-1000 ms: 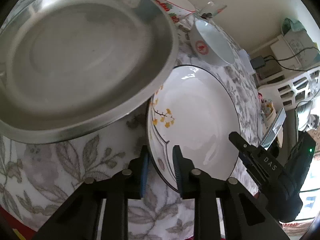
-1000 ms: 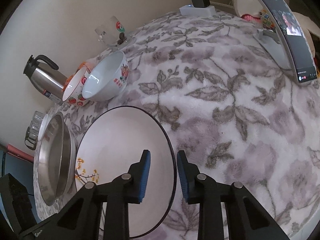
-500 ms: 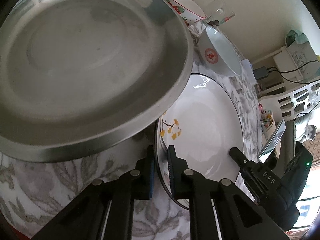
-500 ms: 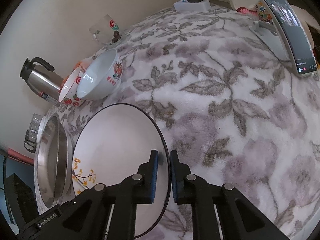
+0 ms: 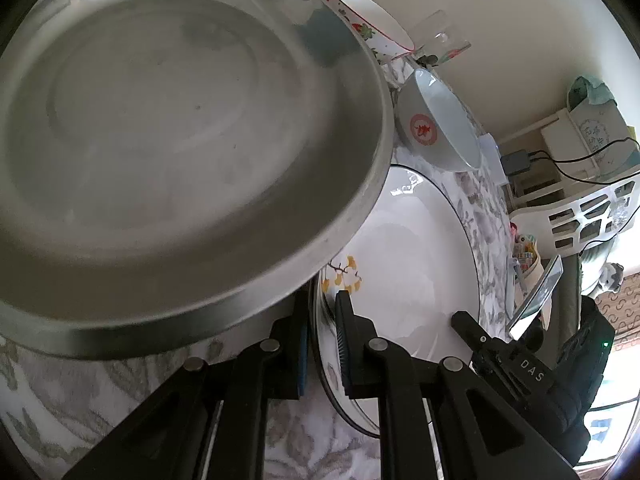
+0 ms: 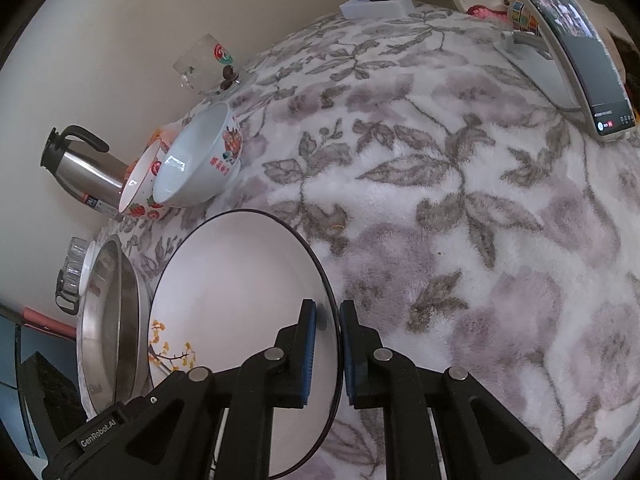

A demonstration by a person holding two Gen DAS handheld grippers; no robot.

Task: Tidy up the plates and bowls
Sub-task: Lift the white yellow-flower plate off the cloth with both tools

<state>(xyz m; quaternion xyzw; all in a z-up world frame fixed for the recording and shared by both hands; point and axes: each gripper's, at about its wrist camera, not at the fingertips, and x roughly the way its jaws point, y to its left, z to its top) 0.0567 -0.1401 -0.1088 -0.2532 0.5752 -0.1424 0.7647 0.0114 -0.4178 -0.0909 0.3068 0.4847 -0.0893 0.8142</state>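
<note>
Two grippers clamped on one white plate (image 6: 240,280), on opposite edges. Left gripper (image 5: 322,344) closed on the near rim beside the yellow flower print, rim pinched between the blue pads. Right gripper (image 6: 328,352) closed on the black-lined far edge, one finger over the plate face, the other outside it. Both pairs of jaws just drawn shut, plate rim between them. Lying on a flowered cloth (image 6: 460,220), just beside a steel dish (image 5: 180,140) whose rim overlaps the plate in the left view. Beyond the plate, two bowls tipped on their sides and touching: white bowl (image 6: 200,160), strawberry bowl (image 6: 142,188). Behind them, a steel flask (image 6: 84,168) and a glass (image 6: 204,64). Far right, a phone on a stand (image 6: 568,40).
</note>
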